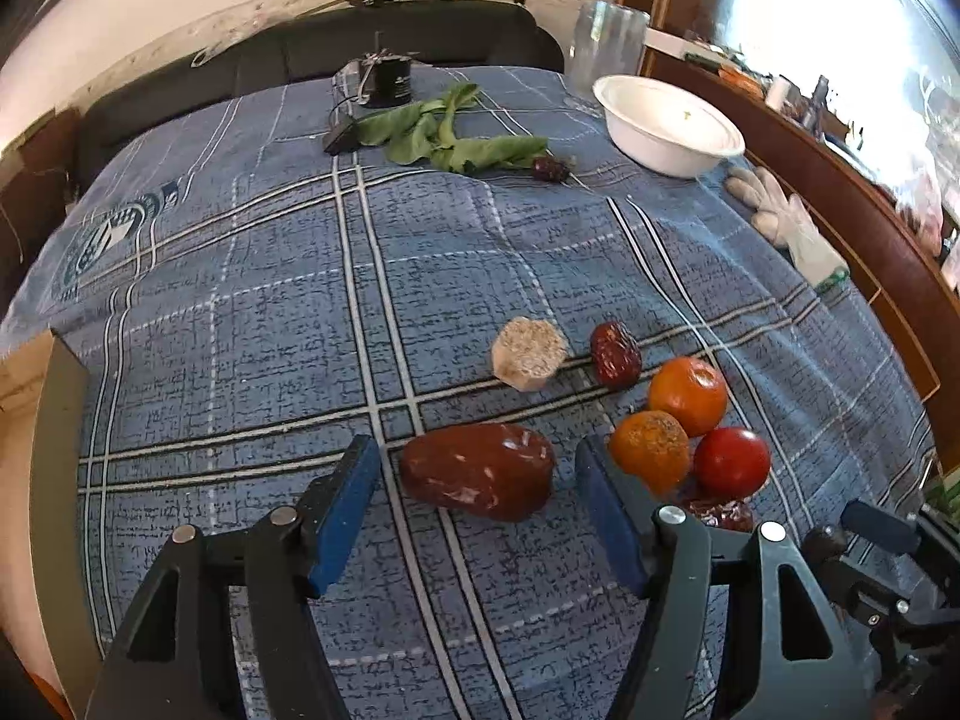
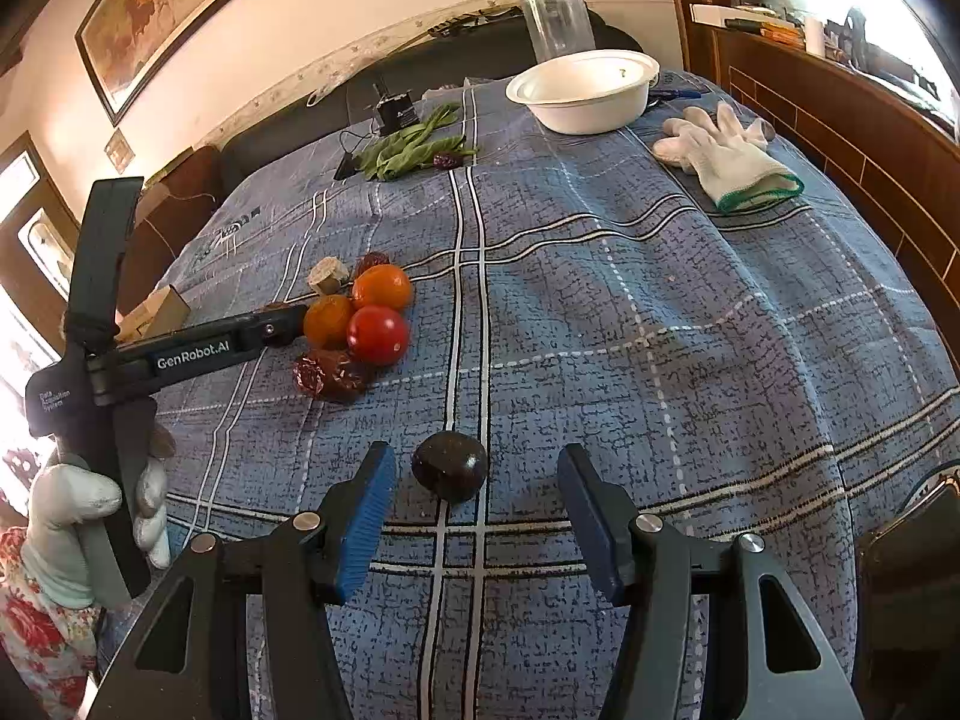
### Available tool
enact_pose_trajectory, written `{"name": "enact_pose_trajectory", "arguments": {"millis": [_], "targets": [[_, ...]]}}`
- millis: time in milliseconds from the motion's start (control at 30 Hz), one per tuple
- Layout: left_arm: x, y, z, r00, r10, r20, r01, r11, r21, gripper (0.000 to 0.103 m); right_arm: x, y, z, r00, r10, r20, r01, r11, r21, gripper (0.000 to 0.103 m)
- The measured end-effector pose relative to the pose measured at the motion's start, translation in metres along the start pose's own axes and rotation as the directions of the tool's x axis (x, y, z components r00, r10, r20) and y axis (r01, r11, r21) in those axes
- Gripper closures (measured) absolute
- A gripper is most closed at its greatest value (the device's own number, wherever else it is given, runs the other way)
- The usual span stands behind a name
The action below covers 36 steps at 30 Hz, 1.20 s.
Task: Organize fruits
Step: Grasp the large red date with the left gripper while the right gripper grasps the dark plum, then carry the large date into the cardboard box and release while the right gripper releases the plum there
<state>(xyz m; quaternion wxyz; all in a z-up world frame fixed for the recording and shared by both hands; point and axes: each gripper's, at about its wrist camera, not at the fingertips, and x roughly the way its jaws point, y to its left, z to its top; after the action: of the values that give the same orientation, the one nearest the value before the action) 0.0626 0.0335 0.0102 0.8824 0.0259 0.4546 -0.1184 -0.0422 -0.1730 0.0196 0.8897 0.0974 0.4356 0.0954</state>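
My left gripper (image 1: 477,468) is open, its jaws on either side of a large dark-red fruit (image 1: 477,471) lying on the blue plaid cloth. To its right lie two orange fruits (image 1: 687,395), a red tomato (image 1: 732,461) and red dates (image 1: 615,355). A pale cut chunk (image 1: 529,353) lies beyond. My right gripper (image 2: 474,480) is open around a small dark round fruit (image 2: 450,465). The right wrist view shows the left gripper (image 2: 282,324) beside the fruit cluster (image 2: 378,333). A white bowl (image 2: 585,90) stands far back.
Green leaves (image 1: 444,135) with a date (image 1: 549,168) and a small black device (image 1: 387,81) lie at the far side. A clear glass (image 1: 606,45) stands behind the bowl (image 1: 666,120). White gloves (image 2: 720,153) lie at right, near the wooden edge. A cardboard box (image 2: 159,309) is at left.
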Motion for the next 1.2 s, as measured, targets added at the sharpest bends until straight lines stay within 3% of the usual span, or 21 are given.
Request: {"name": "enact_pose_trajectory", "arguments": {"millis": [67, 100, 133, 200, 300, 433, 767, 900, 1000, 1200], "targets": [[0.000, -0.005, -0.002, 1.000, 0.021, 0.006, -0.022, 0.999, 0.024, 0.039, 0.001, 0.003, 0.001, 1.000, -0.004, -0.004, 0.004, 1.000, -0.012, 0.048], [0.000, -0.008, -0.003, 0.999, 0.030, 0.013, -0.030, 0.999, 0.033, 0.051, 0.003, 0.005, 0.002, 1.000, -0.007, -0.008, 0.007, 1.000, -0.019, 0.053], [-0.001, -0.010, -0.004, 1.000, 0.021, 0.021, -0.022, 0.999, 0.041, 0.054, 0.004, 0.007, 0.003, 1.000, -0.014, -0.014, 0.013, 1.000, -0.028, 0.056], [-0.002, -0.013, -0.004, 0.999, 0.026, 0.021, -0.027, 0.998, 0.050, 0.055, 0.007, 0.012, 0.004, 0.999, -0.031, -0.018, 0.031, 0.998, -0.049, 0.068], [-0.005, -0.014, -0.006, 0.999, 0.022, 0.023, -0.023, 0.999, 0.048, 0.055, 0.009, 0.018, 0.004, 0.999, -0.031, -0.020, 0.030, 0.997, -0.071, 0.076], [-0.020, -0.007, -0.010, 1.000, -0.006, 0.029, 0.006, 1.000, 0.000, 0.055, 0.004, 0.019, 0.004, 1.000, -0.020, -0.015, 0.019, 0.998, -0.062, 0.077], [-0.098, 0.033, -0.041, 0.990, -0.060, 0.129, 0.075, 0.991, -0.113, 0.054, -0.032, 0.050, 0.003, 0.999, 0.028, 0.034, -0.024, 0.995, -0.099, 0.077], [-0.128, 0.074, -0.055, 0.988, -0.027, 0.149, 0.054, 0.981, -0.186, 0.054, -0.044, 0.077, 0.005, 0.995, 0.098, 0.036, -0.092, 0.988, -0.123, 0.076], [-0.149, 0.114, -0.063, 0.987, 0.057, 0.151, -0.021, 0.972, -0.233, 0.054, -0.045, 0.104, 0.010, 0.987, 0.157, 0.024, -0.152, 0.977, -0.147, 0.076], [-0.160, 0.206, -0.078, 0.971, 0.230, 0.060, -0.195, 0.917, -0.349, 0.054, -0.028, 0.179, 0.023, 0.957, 0.285, -0.043, -0.288, 0.934, -0.212, 0.076]]}}
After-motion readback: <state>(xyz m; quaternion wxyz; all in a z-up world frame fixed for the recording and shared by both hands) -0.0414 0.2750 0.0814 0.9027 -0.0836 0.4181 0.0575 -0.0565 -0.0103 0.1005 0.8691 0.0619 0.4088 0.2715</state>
